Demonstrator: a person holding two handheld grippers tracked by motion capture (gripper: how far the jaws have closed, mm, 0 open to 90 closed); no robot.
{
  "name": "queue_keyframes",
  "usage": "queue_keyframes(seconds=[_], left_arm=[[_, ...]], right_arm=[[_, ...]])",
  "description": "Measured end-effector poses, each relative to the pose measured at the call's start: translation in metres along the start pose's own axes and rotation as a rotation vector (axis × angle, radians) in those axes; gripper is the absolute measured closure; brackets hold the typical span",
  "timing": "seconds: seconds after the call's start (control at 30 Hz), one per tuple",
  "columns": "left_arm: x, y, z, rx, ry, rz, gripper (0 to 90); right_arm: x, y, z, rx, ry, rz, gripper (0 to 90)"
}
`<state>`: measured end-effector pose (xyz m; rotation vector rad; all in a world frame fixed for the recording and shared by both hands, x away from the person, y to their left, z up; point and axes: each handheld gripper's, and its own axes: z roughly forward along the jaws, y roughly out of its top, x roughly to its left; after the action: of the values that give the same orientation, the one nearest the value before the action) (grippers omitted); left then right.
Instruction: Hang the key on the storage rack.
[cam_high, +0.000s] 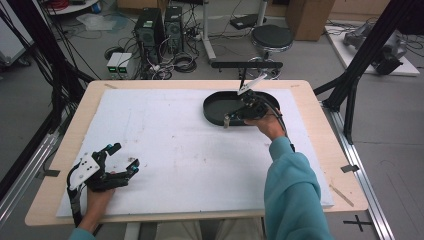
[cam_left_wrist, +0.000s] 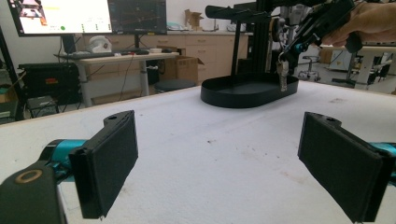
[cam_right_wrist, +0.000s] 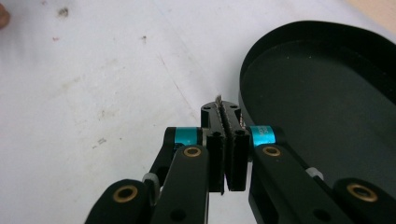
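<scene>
Metal piece (cam_left_wrist: 283, 74) hangs from right claw (cam_high: 229, 119) above tray (cam_high: 212, 112).

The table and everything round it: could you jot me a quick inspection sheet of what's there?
Surface: white foam board on a wooden table, lightly speckled.
Job's things: black oval tray; small metallic piece hanging over the tray's rim.
Clutter: nothing seen.
Grippers: left gripper open, low over the board; right gripper shut on the metallic piece.
Cables: one trails along the right forearm.
Surroundings: computer towers, stool, floor wiring.
</scene>
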<state>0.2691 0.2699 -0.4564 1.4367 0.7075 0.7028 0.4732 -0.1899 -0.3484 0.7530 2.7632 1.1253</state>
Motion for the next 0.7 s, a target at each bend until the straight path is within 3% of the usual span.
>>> queue_keyframes(seconds=[0.2,0.33,0.7], left_arm=[[0.0,0.0,0.0,0.001,0.0,-0.001,12.5],[0.0,0.0,0.0,0.002,0.001,-0.002,12.5],[0.0,0.0,0.0,0.003,0.0,0.001,12.5]], right_arm=[[-0.005,-0.001,-0.015,-0.068,-0.021,0.01,89.4],[-0.009,0.008,-0.035,-0.109,-0.056,0.012,89.4],[-0.022,0.027,-0.07,-0.16,-0.117,0.007,89.4]])
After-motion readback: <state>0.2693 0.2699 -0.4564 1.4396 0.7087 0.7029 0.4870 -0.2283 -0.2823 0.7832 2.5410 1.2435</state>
